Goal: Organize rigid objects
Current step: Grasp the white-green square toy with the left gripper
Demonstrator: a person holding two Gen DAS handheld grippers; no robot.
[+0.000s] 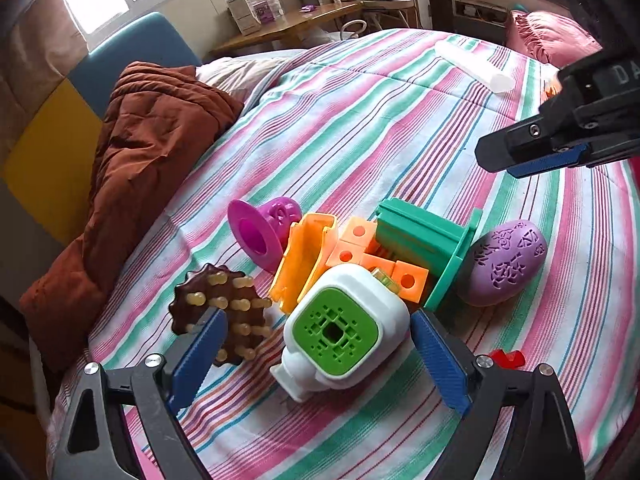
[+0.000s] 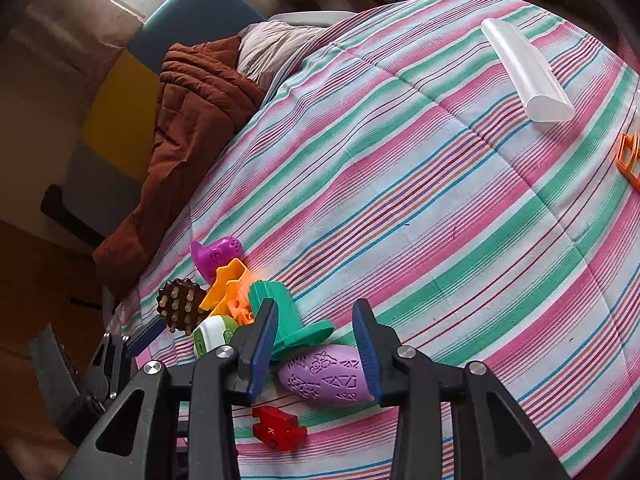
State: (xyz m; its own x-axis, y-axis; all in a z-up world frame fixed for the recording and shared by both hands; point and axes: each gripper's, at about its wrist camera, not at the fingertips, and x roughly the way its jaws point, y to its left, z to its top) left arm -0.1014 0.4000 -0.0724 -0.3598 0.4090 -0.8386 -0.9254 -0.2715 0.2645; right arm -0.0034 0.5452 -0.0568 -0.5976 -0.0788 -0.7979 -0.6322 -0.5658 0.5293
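On the striped bed (image 1: 360,120), the left claw (image 1: 316,344) stands spread wide, its blue fingers flanking a white block with a green perforated face (image 1: 340,328) without touching it. Behind that block lie an orange piece (image 1: 304,260), a green piece (image 1: 424,244) and a magenta cup (image 1: 260,232); a brown studded disc (image 1: 224,304) sits just left. The right claw (image 2: 316,344) is also apart, with a purple patterned egg (image 2: 328,376) lying between its fingers, near a red puzzle piece (image 2: 280,428).
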